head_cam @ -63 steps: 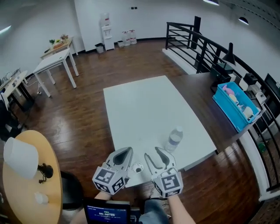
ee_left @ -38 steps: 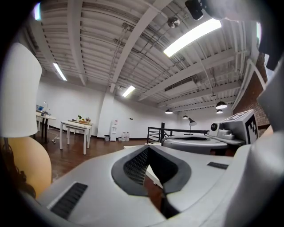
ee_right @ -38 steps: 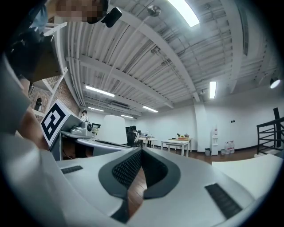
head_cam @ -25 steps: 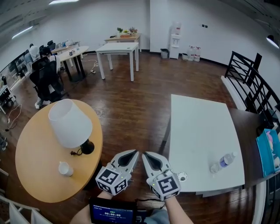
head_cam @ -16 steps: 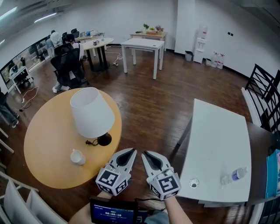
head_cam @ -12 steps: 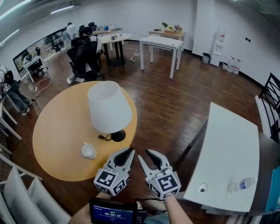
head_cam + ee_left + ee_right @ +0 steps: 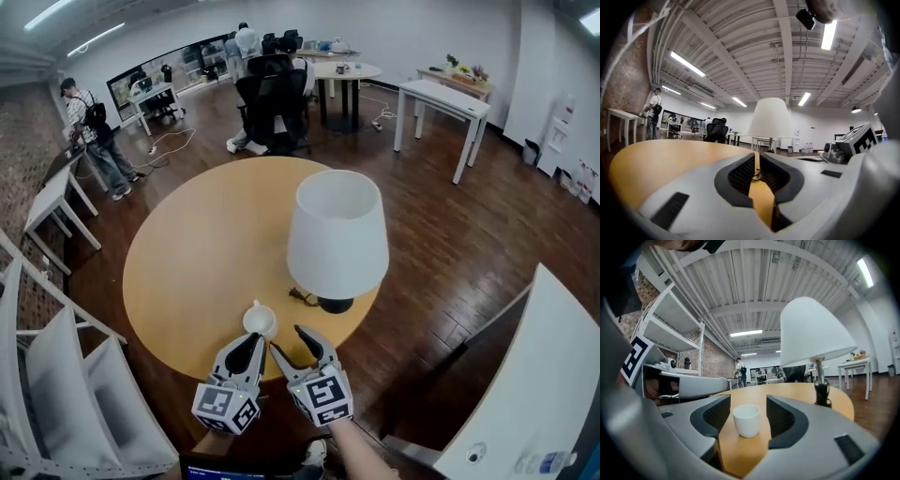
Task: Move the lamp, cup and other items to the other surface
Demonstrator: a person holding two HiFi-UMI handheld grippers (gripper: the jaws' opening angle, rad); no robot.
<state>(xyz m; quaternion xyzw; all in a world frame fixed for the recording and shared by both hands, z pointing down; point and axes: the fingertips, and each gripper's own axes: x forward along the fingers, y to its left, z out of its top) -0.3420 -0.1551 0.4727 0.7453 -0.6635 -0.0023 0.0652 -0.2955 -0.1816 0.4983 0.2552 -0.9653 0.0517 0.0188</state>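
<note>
Cup (image 7: 260, 321) just ahead of right gripper (image 7: 287, 338)

We take the round table (image 7: 187, 253) for smooth wood or veneer, honey-yellow with a soft satin sheen. The cup (image 7: 260, 322) looks like white glazed ceramic, smooth and faintly glossy. The lamp (image 7: 337, 234) has a plain white matt shade (image 7: 813, 329); cloth, paper or plastic, we cannot tell. Its base (image 7: 336, 305) is black and shiny, and its stem (image 7: 819, 378) looks like dark metal. The floor (image 7: 441, 216) is dark wood plank, polished enough to throw reflections. The white table (image 7: 534, 375) is smooth and matt. The wall (image 7: 23, 150) is rough red brick, and the ceiling (image 7: 754, 47) looks like ribbed, white-painted metal sheet
</note>
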